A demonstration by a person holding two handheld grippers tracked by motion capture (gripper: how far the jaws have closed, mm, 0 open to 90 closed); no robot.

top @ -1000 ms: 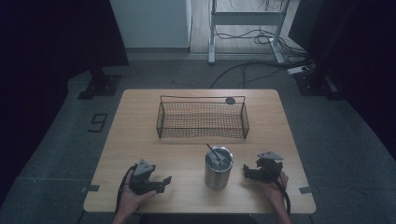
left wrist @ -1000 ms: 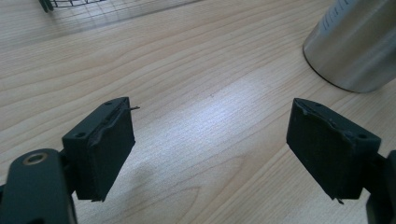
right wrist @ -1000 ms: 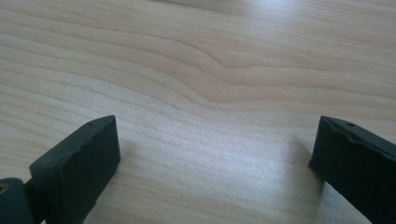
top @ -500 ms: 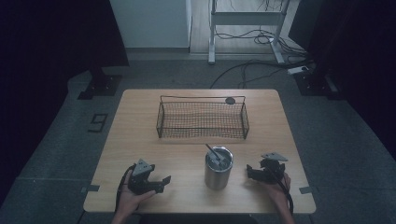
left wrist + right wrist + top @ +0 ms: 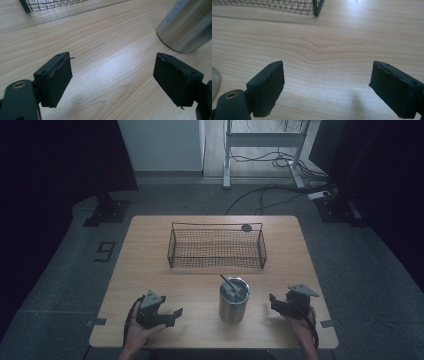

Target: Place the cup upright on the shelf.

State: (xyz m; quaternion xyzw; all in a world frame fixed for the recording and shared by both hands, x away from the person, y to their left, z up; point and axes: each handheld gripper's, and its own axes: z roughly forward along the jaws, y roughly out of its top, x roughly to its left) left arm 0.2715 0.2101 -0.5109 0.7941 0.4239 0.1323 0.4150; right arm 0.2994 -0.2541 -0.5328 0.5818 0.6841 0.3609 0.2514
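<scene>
A steel cup (image 5: 233,301) stands near the front middle of the wooden table (image 5: 150,260), with a metal utensil (image 5: 227,283) leaning inside it. Behind it sits a black wire basket (image 5: 217,248). My left gripper (image 5: 172,316) rests left of the cup, open, jaws pointing toward it. In the left gripper view the open left gripper (image 5: 112,60) holds nothing, and the cup (image 5: 187,25) is at the upper right. My right gripper (image 5: 274,304) lies right of the cup, open and empty. In its own view the right gripper (image 5: 327,66) faces bare wood, with the basket's corner (image 5: 315,7) ahead.
A small dark round object (image 5: 246,227) sits at the basket's far right rim. The table's front edge lies just behind both hands. Cables (image 5: 260,195) and a desk frame (image 5: 260,140) are on the floor beyond the table.
My right gripper has drifted slightly to the right, away from the cup. The left gripper has stayed put.
</scene>
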